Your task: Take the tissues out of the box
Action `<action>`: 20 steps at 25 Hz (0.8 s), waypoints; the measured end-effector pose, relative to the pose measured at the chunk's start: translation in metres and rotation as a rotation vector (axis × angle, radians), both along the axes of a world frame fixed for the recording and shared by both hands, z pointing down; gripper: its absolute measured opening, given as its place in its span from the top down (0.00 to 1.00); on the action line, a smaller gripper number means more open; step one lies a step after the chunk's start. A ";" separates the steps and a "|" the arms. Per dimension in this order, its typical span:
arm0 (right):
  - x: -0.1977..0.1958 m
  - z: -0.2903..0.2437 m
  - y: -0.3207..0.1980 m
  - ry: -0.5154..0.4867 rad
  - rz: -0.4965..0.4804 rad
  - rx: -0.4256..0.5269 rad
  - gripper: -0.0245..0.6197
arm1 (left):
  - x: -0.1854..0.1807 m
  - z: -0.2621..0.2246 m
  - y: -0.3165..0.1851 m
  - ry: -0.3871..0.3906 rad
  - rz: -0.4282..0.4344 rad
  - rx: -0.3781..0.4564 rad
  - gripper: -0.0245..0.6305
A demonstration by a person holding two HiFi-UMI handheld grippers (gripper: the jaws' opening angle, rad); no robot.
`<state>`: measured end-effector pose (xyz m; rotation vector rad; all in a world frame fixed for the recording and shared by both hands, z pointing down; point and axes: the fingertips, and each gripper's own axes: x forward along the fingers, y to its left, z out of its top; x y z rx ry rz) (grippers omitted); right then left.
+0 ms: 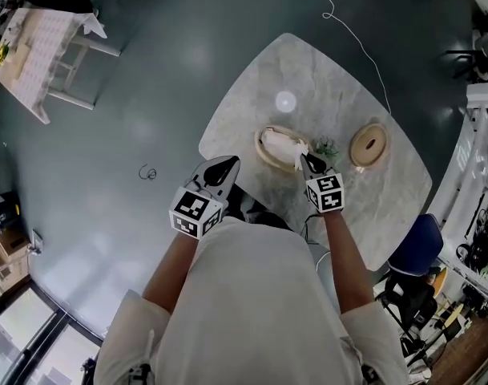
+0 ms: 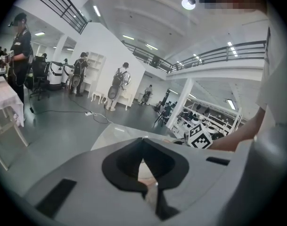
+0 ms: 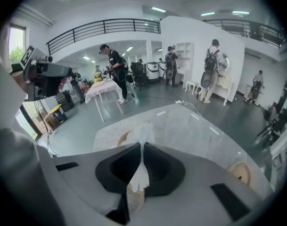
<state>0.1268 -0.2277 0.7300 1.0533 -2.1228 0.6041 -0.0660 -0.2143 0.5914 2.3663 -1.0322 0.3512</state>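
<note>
So, barely started: the right tongs (image 1: 306,161) are clamped on one tissue (image 3: 142,133) poking up from the round box (image 1: 261,139) on the worktop (image 1: 340,95), with more inside. The left tongs (image 1: 226,167) are together on nothing, near the edge. The slotted lid (image 1: 369,144) and a little plant (image 1: 325,147) sit beside the box, not blocking anything.

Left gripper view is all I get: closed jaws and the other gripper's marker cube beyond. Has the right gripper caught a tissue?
Observer: Yes. The right gripper is shut on a white tissue, pinched between its pads.
Operator: Is it free of the box?
Observer: No. In the head view the tissue seems to run from the jaws back into the round box.
Operator: Where's the lid?
Observer: A slotted wooden disc, likely the lid, lies flat on the table right of the box, apart from it.
</note>
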 end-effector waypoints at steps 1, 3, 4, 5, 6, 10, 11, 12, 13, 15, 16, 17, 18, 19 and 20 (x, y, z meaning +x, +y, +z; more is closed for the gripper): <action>0.003 -0.009 0.000 -0.013 0.011 0.020 0.90 | 0.002 -0.002 0.002 -0.001 -0.002 0.004 0.95; 0.007 -0.029 -0.001 -0.039 0.032 0.060 0.90 | 0.005 -0.009 0.004 -0.001 -0.001 0.017 0.95; 0.008 -0.040 -0.002 -0.050 0.042 0.081 0.90 | 0.007 -0.014 0.004 -0.001 0.002 0.027 0.95; 0.010 -0.051 -0.003 -0.060 0.050 0.102 0.90 | 0.009 -0.018 0.004 -0.002 0.005 0.038 0.95; 0.012 -0.061 -0.004 -0.068 0.059 0.122 0.90 | 0.011 -0.022 0.004 -0.002 0.008 0.048 0.95; 0.022 -0.102 0.000 -0.103 0.095 0.195 0.90 | 0.018 -0.038 0.008 0.000 0.019 0.087 0.95; 0.025 -0.112 0.002 -0.110 0.102 0.211 0.90 | 0.020 -0.041 0.009 0.001 0.021 0.096 0.95; 0.029 -0.121 0.004 -0.118 0.110 0.224 0.90 | 0.023 -0.045 0.010 0.002 0.023 0.104 0.95; 0.032 -0.130 0.007 -0.127 0.119 0.235 0.90 | 0.025 -0.049 0.011 0.004 0.026 0.112 0.95; 0.040 -0.148 0.011 -0.153 0.140 0.258 0.90 | 0.031 -0.057 0.012 0.008 0.030 0.128 0.95; 0.043 -0.157 0.013 -0.164 0.150 0.273 0.90 | 0.033 -0.061 0.013 0.011 0.033 0.136 0.95; 0.045 -0.167 0.015 -0.172 0.158 0.290 0.90 | 0.034 -0.066 0.013 0.015 0.036 0.144 0.95; 0.047 -0.177 0.016 -0.177 0.165 0.308 0.90 | 0.035 -0.070 0.013 0.019 0.038 0.151 0.95; 0.048 -0.187 0.018 -0.181 0.170 0.327 0.90 | 0.035 -0.075 0.013 0.024 0.040 0.158 0.95; 0.050 -0.196 0.020 -0.184 0.174 0.347 0.90 | 0.035 -0.079 0.013 0.028 0.042 0.163 0.95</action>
